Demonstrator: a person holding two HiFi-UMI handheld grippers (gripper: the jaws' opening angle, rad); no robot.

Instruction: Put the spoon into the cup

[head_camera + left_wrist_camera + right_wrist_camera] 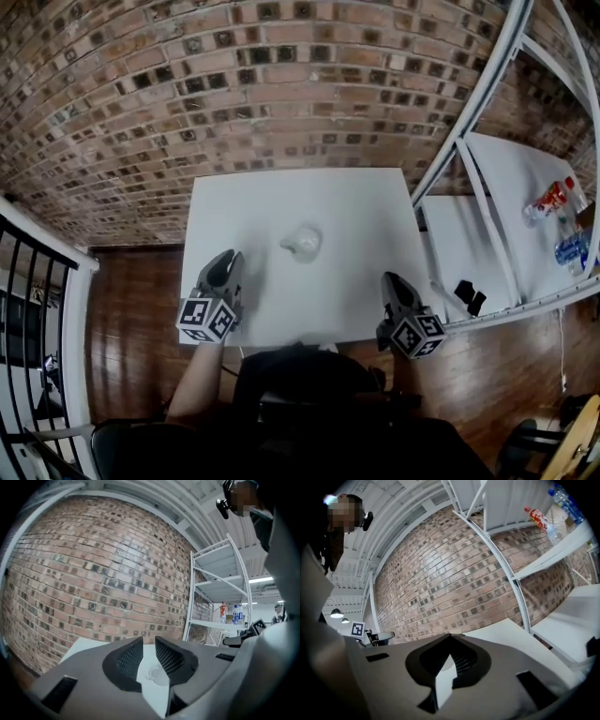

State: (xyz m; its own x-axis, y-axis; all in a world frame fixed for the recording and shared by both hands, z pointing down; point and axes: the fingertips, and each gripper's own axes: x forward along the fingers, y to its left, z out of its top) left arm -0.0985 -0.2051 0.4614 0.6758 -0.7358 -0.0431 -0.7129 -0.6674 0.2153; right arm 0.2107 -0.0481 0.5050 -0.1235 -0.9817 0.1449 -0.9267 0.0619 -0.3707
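A small whitish cup [302, 242] stands near the middle of the white table [281, 197]. In the left gripper view the cup [158, 675] shows low down through the gap between the jaws. I cannot make out a spoon in any view. My left gripper [225, 257] hovers at the table's near left edge, short of the cup; its jaws [149, 642] stand a little apart with nothing between them. My right gripper [390, 278] is at the near right corner. Its tips [450, 638] meet and hold nothing.
A brick wall runs behind the table. A white shelf rack [469, 131] stands to the right, with bottles [553, 199] and small black items [469, 295] on its shelf. A black railing [37, 281] is at the left, over a wooden floor.
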